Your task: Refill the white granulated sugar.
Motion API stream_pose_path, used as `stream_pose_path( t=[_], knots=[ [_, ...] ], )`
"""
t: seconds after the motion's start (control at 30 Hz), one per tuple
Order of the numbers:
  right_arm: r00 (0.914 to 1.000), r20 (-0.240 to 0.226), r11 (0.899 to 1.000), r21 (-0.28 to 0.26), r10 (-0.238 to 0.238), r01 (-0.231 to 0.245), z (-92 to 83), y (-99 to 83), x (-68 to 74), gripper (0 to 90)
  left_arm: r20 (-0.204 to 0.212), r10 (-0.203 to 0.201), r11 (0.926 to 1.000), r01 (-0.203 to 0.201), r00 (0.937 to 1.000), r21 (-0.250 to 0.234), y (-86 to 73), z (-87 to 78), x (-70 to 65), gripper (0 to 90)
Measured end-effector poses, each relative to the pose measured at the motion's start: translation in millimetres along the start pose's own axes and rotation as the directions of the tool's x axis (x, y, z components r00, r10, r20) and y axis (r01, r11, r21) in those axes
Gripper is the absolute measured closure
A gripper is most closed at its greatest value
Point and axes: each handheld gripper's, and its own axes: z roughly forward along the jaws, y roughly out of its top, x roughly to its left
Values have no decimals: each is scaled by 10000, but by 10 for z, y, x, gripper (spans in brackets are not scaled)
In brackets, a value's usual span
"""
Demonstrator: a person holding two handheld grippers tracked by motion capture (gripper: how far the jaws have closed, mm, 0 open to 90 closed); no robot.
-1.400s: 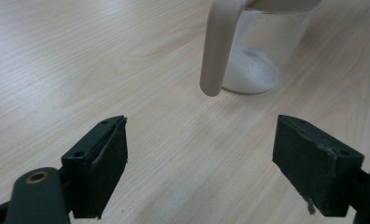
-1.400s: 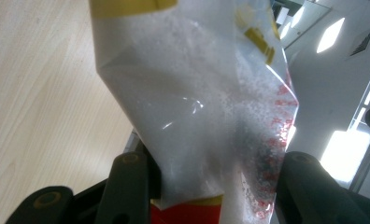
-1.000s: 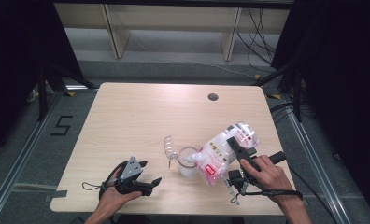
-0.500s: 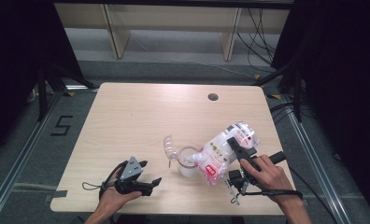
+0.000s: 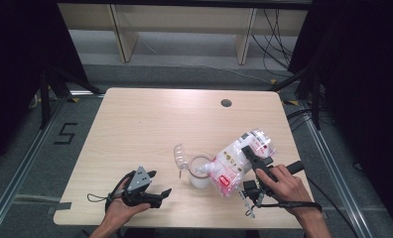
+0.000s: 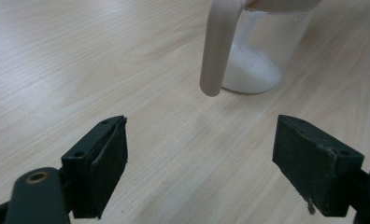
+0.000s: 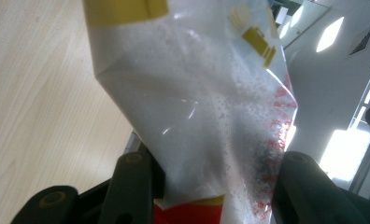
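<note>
I'm pouring: my right gripper [image 5: 251, 161] is clamped on the tilted bag [image 5: 234, 161], mouth over the jug [image 5: 199, 173]. Left gripper [image 5: 157, 186] gapes, idle. Next, tip further.

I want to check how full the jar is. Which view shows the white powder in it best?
The left gripper view: the powder shows close through the jar's clear wall. The high view shows the jar small, beneath the tilted bag.

Open claw [image 6: 199, 161] faces a jar [image 6: 262, 56] of white powder on the table [image 6: 80, 60].
</note>
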Motion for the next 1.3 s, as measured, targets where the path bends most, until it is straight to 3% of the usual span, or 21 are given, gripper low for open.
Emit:
stream_pose_path(
  t=[1.3],
  knots=[
    [10000,20,10000,-58,-53,53,0,-1,-6,625,-62,88,9999,-87,9999,54,3,-8,4,177]
  ],
)
